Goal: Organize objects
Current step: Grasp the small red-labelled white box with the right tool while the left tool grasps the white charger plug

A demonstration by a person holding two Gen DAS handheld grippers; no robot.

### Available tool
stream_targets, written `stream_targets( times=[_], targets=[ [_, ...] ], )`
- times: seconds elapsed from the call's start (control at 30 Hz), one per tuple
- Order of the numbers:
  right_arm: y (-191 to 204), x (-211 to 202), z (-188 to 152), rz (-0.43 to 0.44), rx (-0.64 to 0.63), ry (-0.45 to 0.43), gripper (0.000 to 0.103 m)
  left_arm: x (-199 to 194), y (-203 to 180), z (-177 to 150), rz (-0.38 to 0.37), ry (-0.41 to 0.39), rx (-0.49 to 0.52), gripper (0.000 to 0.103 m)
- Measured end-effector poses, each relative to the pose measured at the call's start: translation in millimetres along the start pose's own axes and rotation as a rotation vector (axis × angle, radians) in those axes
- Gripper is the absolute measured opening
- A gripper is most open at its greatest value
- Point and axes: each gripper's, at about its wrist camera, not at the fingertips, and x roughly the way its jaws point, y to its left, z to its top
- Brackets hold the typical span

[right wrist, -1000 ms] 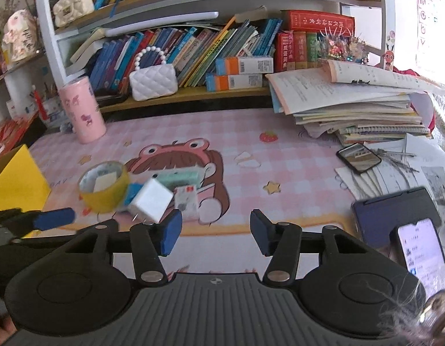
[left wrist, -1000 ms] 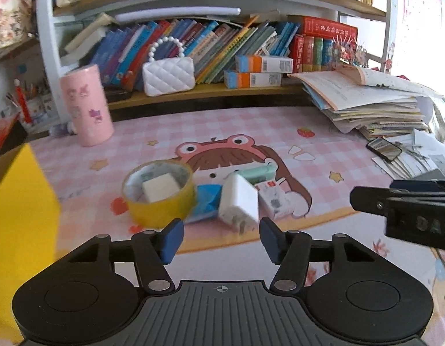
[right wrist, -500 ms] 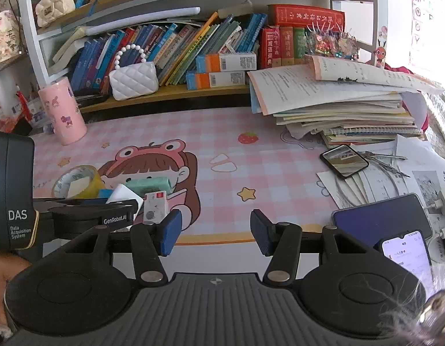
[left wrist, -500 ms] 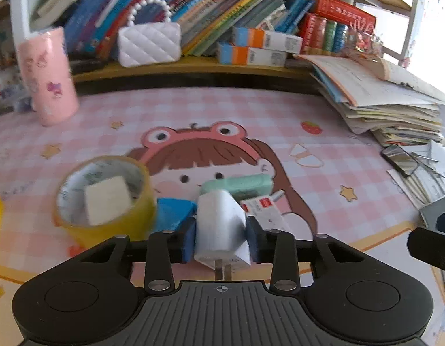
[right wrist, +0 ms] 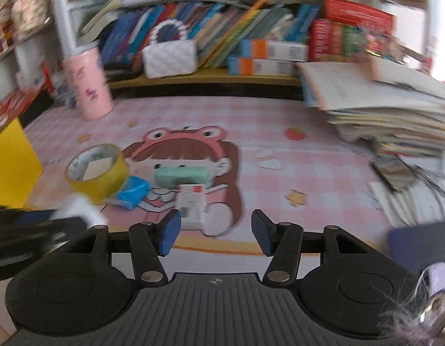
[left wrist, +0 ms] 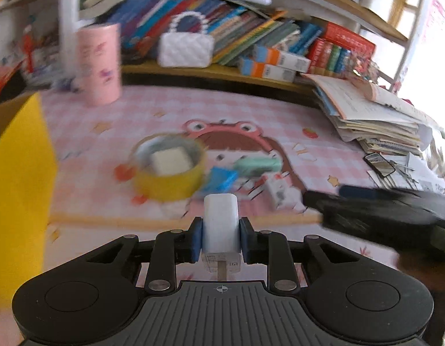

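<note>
White plastic, a plug-in charger (left wrist: 220, 222), sits clamped between the blue pads of my left gripper (left wrist: 220, 238), whose jaws have just been closing on it, low in the frame's centre and clear of the pink mat (left wrist: 251, 121). My right gripper (right wrist: 216, 232) hangs empty, jaws apart, over the small carton (right wrist: 190, 204). I judge this the carry step; next I need a drop spot, perhaps the yellow box (left wrist: 18, 178) at left.
</note>
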Motion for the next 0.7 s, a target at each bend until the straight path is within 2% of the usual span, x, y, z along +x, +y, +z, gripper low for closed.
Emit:
stream_targets(
  times=[0.2,0.3,0.37,0.4,0.53,0.7],
  targets=[
    [20.7,44.9,5.7,0.015,-0.067,0.01,0.051,-37.1,18.5,-26.6,0.033,0.035,-0.056,0.024],
    [25.3,57.4,7.5,0.003,-0.087,0.015,0.043,-50.0,25.4,-32.1,0.046,0.02,-0.083,0.024],
    [25.9,64.1,7.1,0.003,-0.085,0.031,0.028,-57.8,29.4,-34.0,0.057,0.002,-0.089,0.024],
    [25.4,66.5,6.3,0.0,-0.078,0.04,0.028,-61.2,31.3,-35.6,0.062,-0.004,-0.092,0.024],
    [28.8,56.5,3.0,-0.01,-0.081,0.036,0.028,-73.2,40.9,-41.6,0.062,-0.022,-0.119,0.024],
    [43.4,9.3,-3.7,0.007,-0.045,0.01,0.028,-84.6,50.2,-51.1,0.035,-0.033,-0.135,0.024]
  ],
)
